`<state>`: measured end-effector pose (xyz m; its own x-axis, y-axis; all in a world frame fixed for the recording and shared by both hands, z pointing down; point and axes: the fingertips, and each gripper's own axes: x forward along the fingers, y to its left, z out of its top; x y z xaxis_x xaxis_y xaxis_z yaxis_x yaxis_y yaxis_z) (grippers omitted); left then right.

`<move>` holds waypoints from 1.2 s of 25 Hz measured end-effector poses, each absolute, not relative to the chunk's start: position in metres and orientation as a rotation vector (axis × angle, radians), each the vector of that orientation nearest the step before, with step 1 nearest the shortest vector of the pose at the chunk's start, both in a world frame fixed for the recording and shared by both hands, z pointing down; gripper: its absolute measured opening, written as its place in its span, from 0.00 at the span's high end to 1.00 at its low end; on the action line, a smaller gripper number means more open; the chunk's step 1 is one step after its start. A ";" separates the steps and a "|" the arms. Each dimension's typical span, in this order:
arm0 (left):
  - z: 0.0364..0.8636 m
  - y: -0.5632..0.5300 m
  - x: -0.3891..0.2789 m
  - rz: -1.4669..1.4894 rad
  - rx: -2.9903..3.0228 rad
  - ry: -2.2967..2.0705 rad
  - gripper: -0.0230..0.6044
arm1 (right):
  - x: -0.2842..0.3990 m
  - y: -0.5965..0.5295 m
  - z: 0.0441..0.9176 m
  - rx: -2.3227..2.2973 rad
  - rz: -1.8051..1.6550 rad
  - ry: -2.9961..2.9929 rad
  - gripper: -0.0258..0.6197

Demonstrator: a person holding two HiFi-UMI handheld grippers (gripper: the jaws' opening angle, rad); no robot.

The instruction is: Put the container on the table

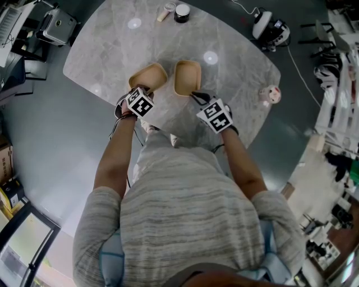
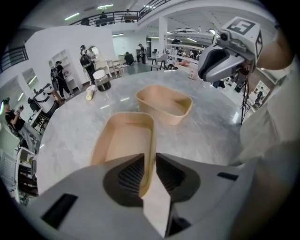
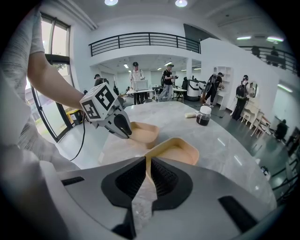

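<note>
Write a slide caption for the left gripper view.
Left gripper pinches a tan container's rim, marble table beneath.

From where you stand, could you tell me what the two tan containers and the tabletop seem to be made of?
The left-hand container and the right-hand container: likely moulded plant fibre or thin plastic. They are matte, uniform tan, with thin walls and rounded corners.
The table: stone or a stone-look slab, with grey veining and polished enough to show bright reflections.

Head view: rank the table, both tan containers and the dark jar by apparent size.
1. table
2. left container and right container: alike, unranked
3. dark jar, smallest, though it stands farther from the camera
</note>
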<state>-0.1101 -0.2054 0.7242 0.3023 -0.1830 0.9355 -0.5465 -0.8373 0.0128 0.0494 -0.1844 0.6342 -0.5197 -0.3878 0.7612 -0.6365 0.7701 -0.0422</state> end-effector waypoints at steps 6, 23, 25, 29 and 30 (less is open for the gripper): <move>0.710 -0.215 -0.111 1.485 2.282 -0.736 0.87 | 0.049 -0.186 0.633 0.768 0.409 -2.189 0.93; 0.653 -0.216 -0.106 1.023 2.283 -0.933 0.87 | 0.049 -0.191 0.624 0.817 0.402 -2.264 0.93; 0.644 -0.213 -0.101 0.934 2.275 -0.921 0.87 | 0.048 -0.191 0.620 0.829 0.413 -2.277 0.93; 0.620 -0.210 -0.093 0.717 2.277 -0.926 0.87 | 0.046 -0.189 0.610 0.845 0.459 -2.335 0.93; 0.613 -0.210 -0.091 0.668 2.289 -0.925 0.87 | 0.045 -0.188 0.607 0.848 0.470 -2.351 0.93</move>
